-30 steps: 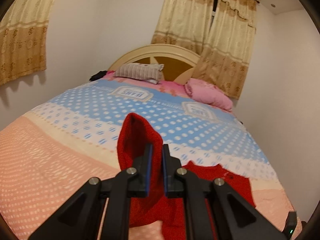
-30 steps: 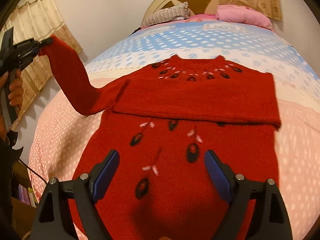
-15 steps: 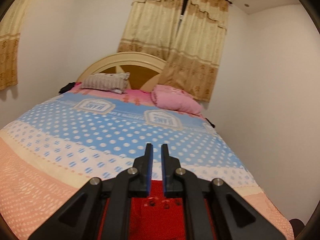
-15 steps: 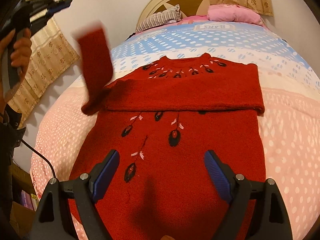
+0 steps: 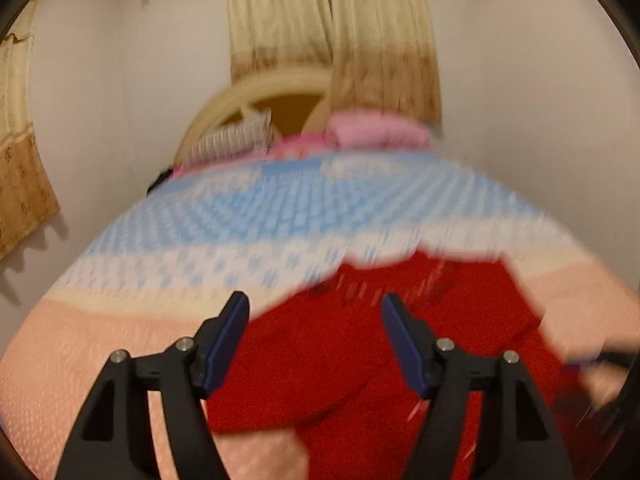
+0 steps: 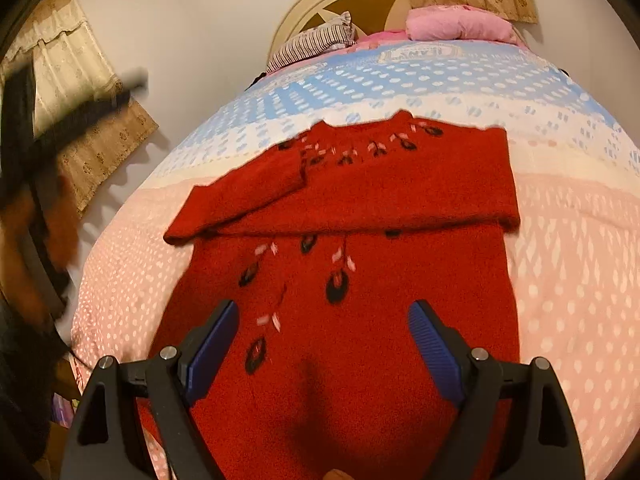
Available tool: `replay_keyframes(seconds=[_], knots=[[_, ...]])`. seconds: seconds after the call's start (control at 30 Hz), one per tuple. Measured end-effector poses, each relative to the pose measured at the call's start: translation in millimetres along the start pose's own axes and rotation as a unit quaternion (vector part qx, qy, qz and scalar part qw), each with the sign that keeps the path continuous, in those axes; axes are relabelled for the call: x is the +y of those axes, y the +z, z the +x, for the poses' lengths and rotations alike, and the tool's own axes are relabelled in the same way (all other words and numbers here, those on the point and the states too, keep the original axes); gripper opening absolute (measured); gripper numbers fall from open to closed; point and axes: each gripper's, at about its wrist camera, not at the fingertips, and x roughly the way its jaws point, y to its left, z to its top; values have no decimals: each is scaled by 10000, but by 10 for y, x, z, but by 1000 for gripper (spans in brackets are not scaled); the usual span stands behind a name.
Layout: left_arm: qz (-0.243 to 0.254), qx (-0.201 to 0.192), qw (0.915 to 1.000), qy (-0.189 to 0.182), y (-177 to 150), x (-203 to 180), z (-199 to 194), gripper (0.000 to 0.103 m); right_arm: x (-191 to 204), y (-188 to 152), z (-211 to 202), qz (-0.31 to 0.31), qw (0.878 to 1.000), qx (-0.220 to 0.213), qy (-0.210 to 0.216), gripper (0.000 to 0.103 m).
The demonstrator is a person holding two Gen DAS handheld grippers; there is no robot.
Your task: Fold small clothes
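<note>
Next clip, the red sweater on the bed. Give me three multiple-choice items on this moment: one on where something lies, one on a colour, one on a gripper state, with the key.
1. Where does the left sleeve lie?
A. Folded across the sweater's chest
B. Hanging off the bed
C. On the pink pillow

2. What colour are the right gripper's fingers' pads?
A. Green
B. Blue
C. White

3. What state is the left gripper in?
A. Shut on the sleeve
B. Shut on nothing
C. Open, holding nothing

Key: 1 A, the sleeve rests across the upper front; 2 B, both pads show blue; 3 C, fingers stand apart with only fabric below.
</note>
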Motion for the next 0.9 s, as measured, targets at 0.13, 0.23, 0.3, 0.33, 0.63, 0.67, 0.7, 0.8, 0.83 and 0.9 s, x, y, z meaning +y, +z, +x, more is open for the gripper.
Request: replay_keyframes(seconds=[0.13, 0.23, 0.3, 0.33, 0.63, 0.67, 0.7, 0.8, 0.83, 0.9], knots=[[-123, 425, 9988, 194, -419, 130, 148, 71, 2, 328, 112, 270, 9990, 33, 355, 87], [-217, 562, 9980, 196, -635, 151, 199, 72, 22, 596, 329, 555, 9971, 144, 497, 87], [-261, 656, 9973, 192, -727, 165, 256, 72, 33, 767, 546, 758, 9948, 284, 620, 86], [-294, 701, 9970, 170, -766, 179, 293, 72, 33, 840, 667, 888, 9933, 359, 654, 83], [-906, 1086, 9899, -40, -1111, 423, 531, 72, 156, 1191, 1555, 1187, 9891, 649, 585, 60], [-1000, 1092, 9889, -112, -1118, 445, 536, 72, 170, 1199, 1624, 1171, 9891, 698, 555, 59], [-1051, 1076, 9886, -117, -1119, 459, 530, 72, 197, 1203, 1702, 1150, 9892, 734, 544, 59], [-1233, 1118, 9859, -150, -1145, 497, 556, 75, 273, 1208, 1910, 1033, 9900, 844, 457, 52], [-1251, 1128, 9856, -114, -1151, 502, 558, 75, 310, 1210, 1974, 955, 9906, 888, 425, 41], [-1226, 1083, 9865, -112, -1155, 483, 541, 75, 403, 1229, 2041, 693, 9933, 888, 257, 18]])
